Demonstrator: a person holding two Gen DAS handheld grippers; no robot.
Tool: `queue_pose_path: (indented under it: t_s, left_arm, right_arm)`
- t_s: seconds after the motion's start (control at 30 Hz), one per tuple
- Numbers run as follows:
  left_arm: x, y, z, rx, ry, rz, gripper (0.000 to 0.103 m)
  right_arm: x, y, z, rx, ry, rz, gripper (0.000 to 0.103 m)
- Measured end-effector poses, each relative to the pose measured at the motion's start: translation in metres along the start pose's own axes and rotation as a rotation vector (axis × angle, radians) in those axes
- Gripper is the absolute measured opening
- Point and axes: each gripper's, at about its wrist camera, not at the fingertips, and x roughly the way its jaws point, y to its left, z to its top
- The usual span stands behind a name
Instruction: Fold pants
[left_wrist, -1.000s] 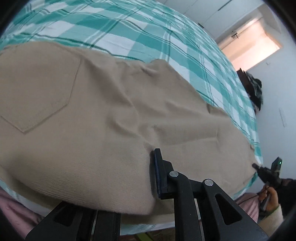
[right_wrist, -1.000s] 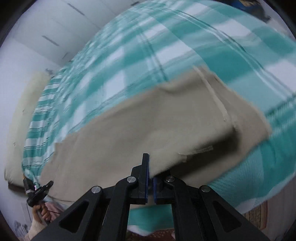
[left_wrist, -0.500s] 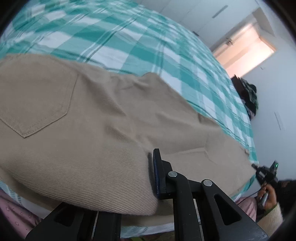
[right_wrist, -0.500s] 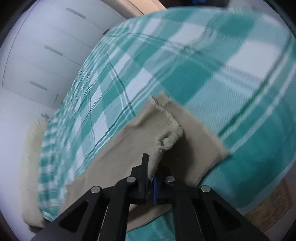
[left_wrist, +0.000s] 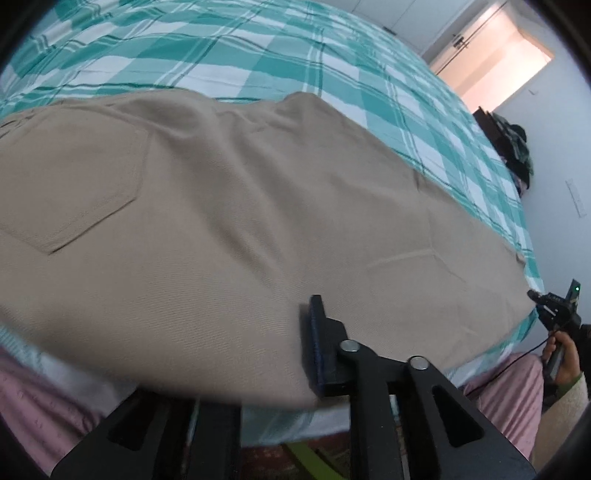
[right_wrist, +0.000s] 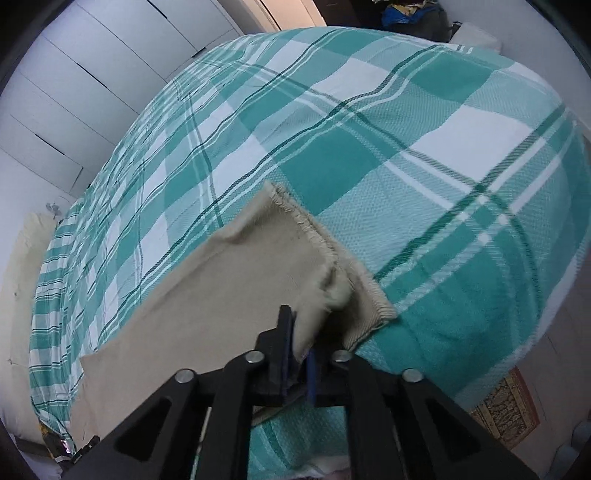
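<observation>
Tan pants (left_wrist: 229, 221) lie stretched along the near edge of a bed with a teal and white checked cover (left_wrist: 295, 62). A back pocket (left_wrist: 70, 184) shows at the left. My left gripper (left_wrist: 280, 354) is at the near edge of the seat; one finger (left_wrist: 317, 343) shows, the other is under the cloth. My right gripper (right_wrist: 299, 354) is shut on the frayed leg hem (right_wrist: 321, 251), lifting it slightly. The right gripper also shows far right in the left wrist view (left_wrist: 554, 306).
The bed cover (right_wrist: 406, 129) fills most of both views. White wardrobe doors (right_wrist: 74, 74) stand behind. A lit doorway (left_wrist: 495, 62) and dark items (left_wrist: 509, 147) are at the far end. A patterned rug (right_wrist: 506, 410) lies on the floor.
The right gripper has pulled the leg hem back and down, so the leg lies flatter and straighter. The left gripper has stayed at the seat edge; the cloth there looks smoother.
</observation>
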Motion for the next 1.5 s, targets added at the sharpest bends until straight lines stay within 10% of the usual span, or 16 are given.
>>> queue_pose_path:
  t_s: [0.1,0.23,0.4,0.63,0.73,1.0,1.2,1.5]
  left_arm:
    - [-0.03,-0.002,-0.014,0.031,-0.007,0.023,0.051]
    - [-0.076,-0.013,-0.018,0.108,-0.093,0.036,0.056]
    - [-0.077,-0.015,0.026,0.094,-0.192,0.027,0.081]
    - [0.017,-0.003,0.038,0.134,0.009,0.162,0.074]
    - [0.005,-0.018,0.033,0.177,-0.018,0.169,0.074]
    - [0.025,-0.163,0.078,0.384,0.006,-0.036,0.09]
    - [0.104,-0.273,0.104,0.565,0.031,0.057,0.09]
    - [0.118,-0.291,0.016,0.75,0.103,0.134,0.086]
  right_arm:
    - [-0.024,-0.005,-0.003,-0.021,-0.029,-0.035,0.02]
    - [-0.06,0.002,-0.003,-0.139,-0.156,-0.233,0.037]
    - [-0.059,0.044,0.006,-0.305,-0.133,-0.033,0.046]
    - [0.022,0.04,-0.002,-0.351,0.096,-0.147,0.05]
    - [0.015,0.037,-0.006,-0.349,0.067,-0.141,0.051]
    - [0.011,0.032,-0.004,-0.351,0.058,-0.135,0.054]
    - [0.016,0.038,-0.004,-0.345,0.06,-0.125,0.055]
    - [0.01,0.036,-0.005,-0.334,0.036,-0.104,0.055]
